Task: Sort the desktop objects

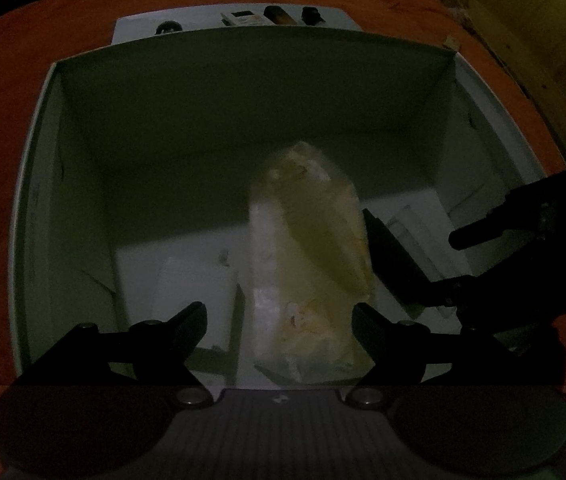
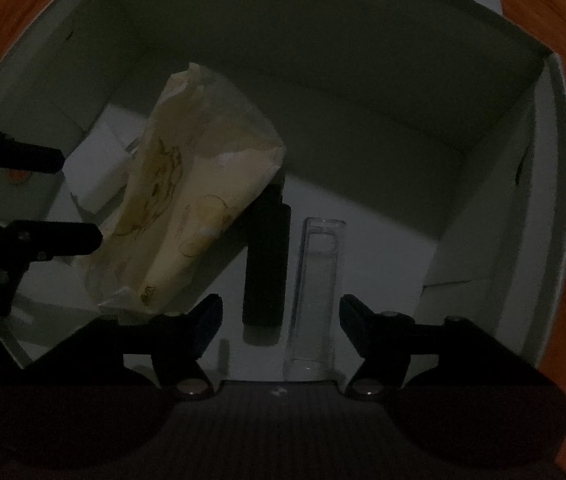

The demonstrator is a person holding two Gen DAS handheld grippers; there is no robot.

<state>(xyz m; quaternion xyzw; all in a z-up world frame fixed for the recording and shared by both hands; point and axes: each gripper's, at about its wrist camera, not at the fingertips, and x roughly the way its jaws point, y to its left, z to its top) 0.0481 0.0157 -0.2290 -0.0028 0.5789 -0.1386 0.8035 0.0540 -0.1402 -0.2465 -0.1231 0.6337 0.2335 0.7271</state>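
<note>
Now, box (image 1: 43, 200): white, held everything.
Bag (image 1: 315, 248): leaned mid-box.
Left tongs (image 1: 279, 316): spread above box.
Right tongs (image 2: 281, 312): spread over tube (image 2: 319, 292), black bar (image 2: 267, 264).

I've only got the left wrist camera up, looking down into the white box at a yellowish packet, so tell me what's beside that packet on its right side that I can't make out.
Observer: In the right wrist view, a black bar-shaped object lies on the box floor right beside the yellowish packet, partly tucked under its edge.
Operator: Anything past that?
Observer: Yes, a clear plastic rectangular case lies alongside the black bar, nearer the box's right wall.
Operator: Is the right gripper holding anything?
Observer: No. The right gripper is open above the bar and clear case, with nothing between its fingers.
Operator: And my left one, from that side?
Observer: The left gripper shows open, its lower finger near the packet's edge; contact is unclear.
</note>
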